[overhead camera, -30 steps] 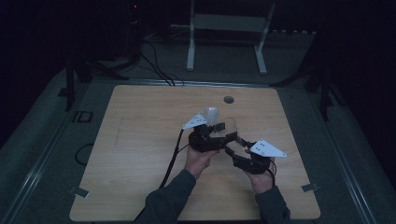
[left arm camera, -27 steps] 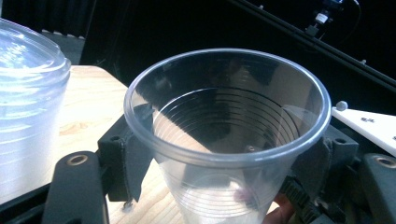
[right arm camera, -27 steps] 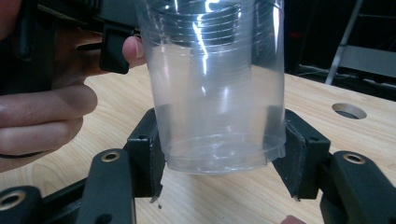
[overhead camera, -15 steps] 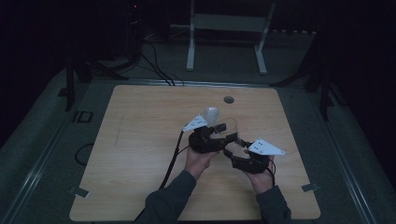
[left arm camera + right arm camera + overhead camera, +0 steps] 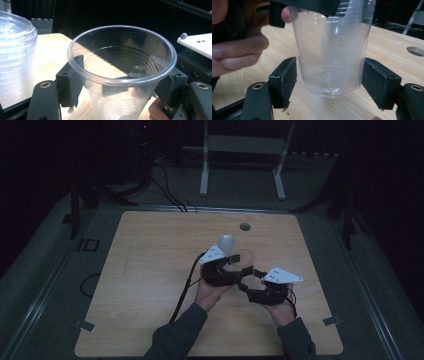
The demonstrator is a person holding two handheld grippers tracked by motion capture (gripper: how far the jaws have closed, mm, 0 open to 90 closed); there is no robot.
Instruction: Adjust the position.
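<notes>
Left claw (image 5: 120, 82) is clamped on a clear cup (image 5: 121, 75), its two black pads pressing the wall just under the rim from either side; its jaws have just been closing on it. Right claw (image 5: 329, 82) stands apart around the same cup's base (image 5: 329, 82), with a gap between each pad and the plastic; its jaws have just been opening, the cup between them. In the high view the left claw (image 5: 235, 270) and right claw (image 5: 257, 282) sit close together, nearer the tabletop's (image 5: 150, 270) front edge than its back edge and a little right of its middle, each in one of the person's hands.

Thin, see-through plastic forms the cup, which tapers downward, with fine ribs round its wall, a rolled rim and a flat bottom. Its base hangs just above the wood. A stack of like cups (image 5: 15, 57) stands just beside it, on the side away from the right claw.

Pale wood with a light grain makes up the tabletop, rounded at its corners, with a round hole (image 5: 244, 226) near the back edge. Dark grey floor surrounds it, and a white frame (image 5: 240, 160) stands behind in a dim room.
</notes>
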